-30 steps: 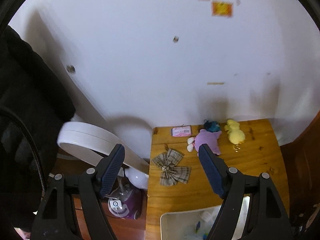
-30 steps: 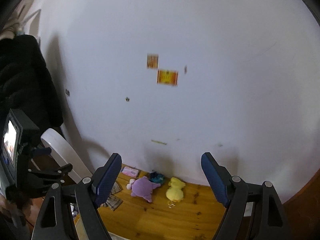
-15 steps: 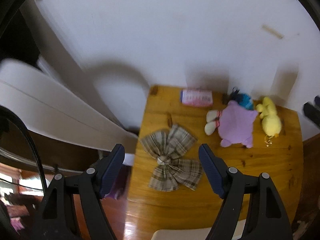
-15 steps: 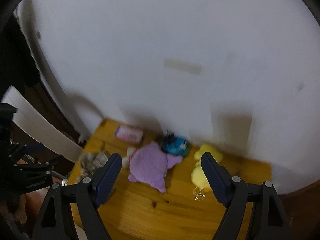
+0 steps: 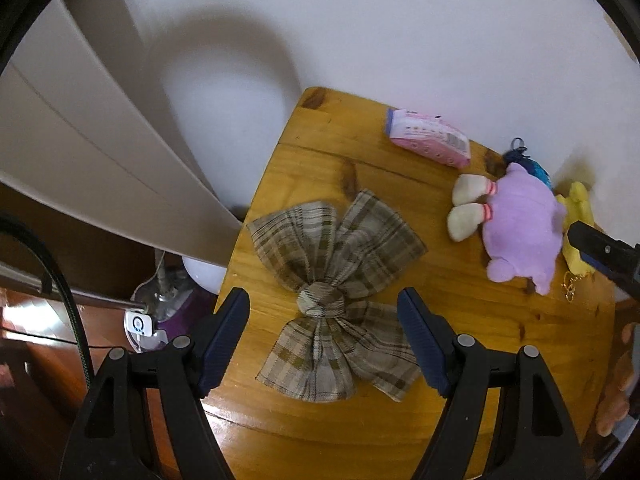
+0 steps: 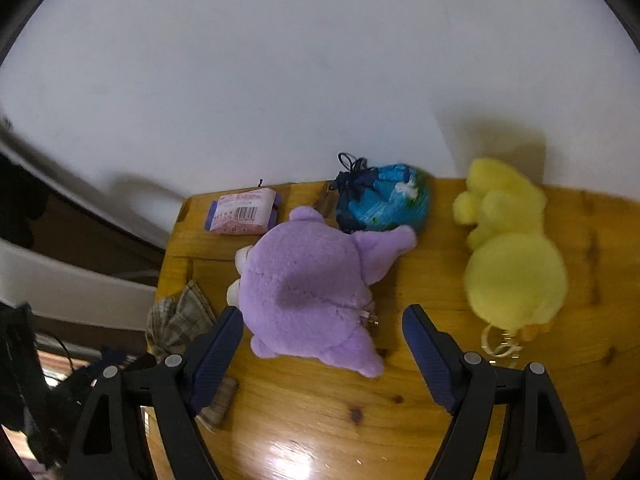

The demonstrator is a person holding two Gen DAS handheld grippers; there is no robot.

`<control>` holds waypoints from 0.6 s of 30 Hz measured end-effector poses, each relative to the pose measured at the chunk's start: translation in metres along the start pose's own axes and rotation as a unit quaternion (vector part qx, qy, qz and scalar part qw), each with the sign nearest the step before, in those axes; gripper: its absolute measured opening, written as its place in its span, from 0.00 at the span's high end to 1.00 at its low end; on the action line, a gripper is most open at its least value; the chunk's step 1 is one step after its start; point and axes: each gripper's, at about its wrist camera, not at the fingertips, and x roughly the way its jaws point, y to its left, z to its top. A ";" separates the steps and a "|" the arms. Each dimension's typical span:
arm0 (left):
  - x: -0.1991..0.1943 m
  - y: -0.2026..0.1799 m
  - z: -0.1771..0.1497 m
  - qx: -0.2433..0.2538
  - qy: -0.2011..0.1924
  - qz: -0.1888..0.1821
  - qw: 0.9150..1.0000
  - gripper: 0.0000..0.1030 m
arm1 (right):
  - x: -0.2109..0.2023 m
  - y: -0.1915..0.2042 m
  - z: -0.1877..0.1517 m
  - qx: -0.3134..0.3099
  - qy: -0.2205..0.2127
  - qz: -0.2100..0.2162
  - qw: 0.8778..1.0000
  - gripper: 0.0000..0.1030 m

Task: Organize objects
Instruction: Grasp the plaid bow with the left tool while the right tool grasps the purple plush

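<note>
My left gripper (image 5: pixel 324 340) gapes empty over the plaid fabric bow (image 5: pixel 336 300); my right gripper (image 6: pixel 322 350), wide and empty, hides the purple plush toy's (image 6: pixel 308 284) lower edge.

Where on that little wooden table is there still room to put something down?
Bare wood lies along the near edge of the table, in front of the purple plush, and between plaid bow and pink packet. The back by the wall is crowded, yellow plush included.
</note>
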 end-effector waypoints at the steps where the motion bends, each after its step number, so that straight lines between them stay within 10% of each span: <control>1: 0.003 0.003 0.000 -0.005 0.002 -0.003 1.000 0.23 | 0.003 0.000 0.000 0.005 0.001 0.006 1.000 0.20; 18: 0.033 0.008 -0.004 -0.025 0.039 -0.016 0.999 0.23 | 0.043 0.009 -0.001 0.006 0.011 0.008 1.000 0.20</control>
